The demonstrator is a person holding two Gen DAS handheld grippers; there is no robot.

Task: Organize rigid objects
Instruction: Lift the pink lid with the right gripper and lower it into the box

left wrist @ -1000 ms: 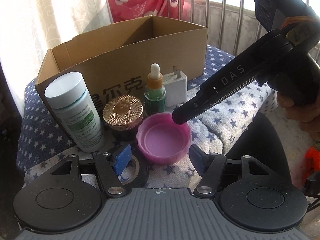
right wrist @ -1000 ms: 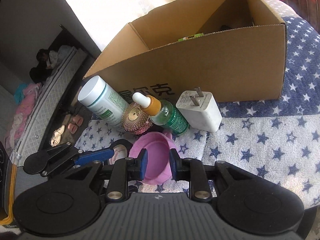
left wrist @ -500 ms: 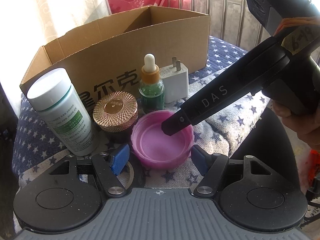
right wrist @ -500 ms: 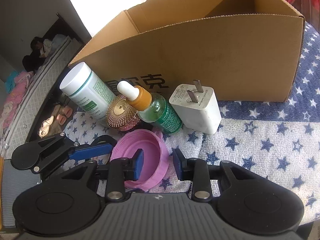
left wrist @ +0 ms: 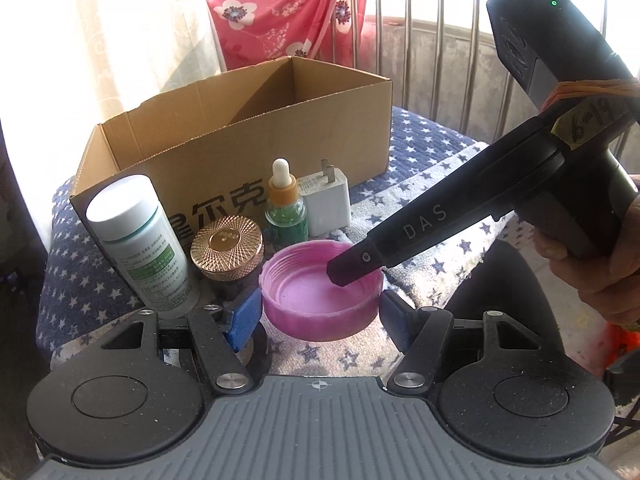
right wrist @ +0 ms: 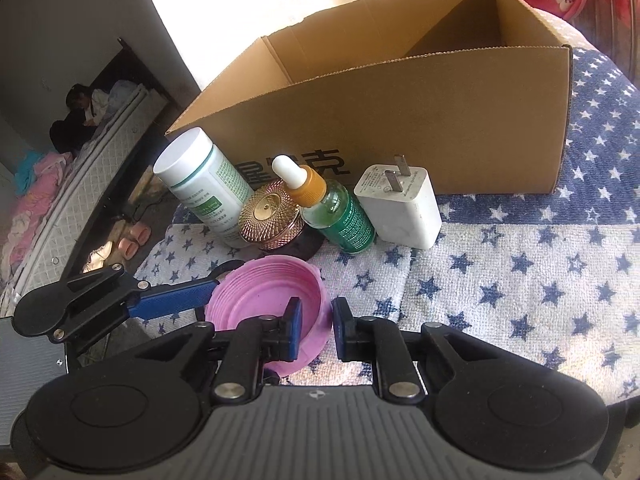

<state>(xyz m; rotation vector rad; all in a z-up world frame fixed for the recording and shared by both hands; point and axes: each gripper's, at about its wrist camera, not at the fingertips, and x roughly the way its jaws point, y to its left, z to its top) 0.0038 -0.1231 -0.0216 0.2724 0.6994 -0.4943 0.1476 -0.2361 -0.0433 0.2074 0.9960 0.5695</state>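
Right gripper point(right wrist: 333, 330) is pinching the near wall of the pink lid point(right wrist: 268, 306), one pad inside the rim and one outside; its jaws have just been closing onto that wall, so the grip looks firm enough to lift by the edge. Left gripper point(left wrist: 320, 312) is standing open around the same lid, its blue pads point(left wrist: 242, 316) just beside the outer wall on either side without clearly pressing, probably steadying the lid while the other gripper is taking hold. A hand point(left wrist: 592, 272) is holding the right gripper's handle at the edge of the left view.

Just behind the lid, a gold-capped jar point(right wrist: 270, 216), a white bottle point(right wrist: 204, 188), a green dropper bottle point(right wrist: 332, 208) and a white charger plug point(right wrist: 400, 208) are standing in a row against the front of an open cardboard box point(right wrist: 440, 128), all on a star-patterned cloth point(right wrist: 520, 280). Lining them up beside the box suggests they are waiting to go in; the lid looks like the next piece.
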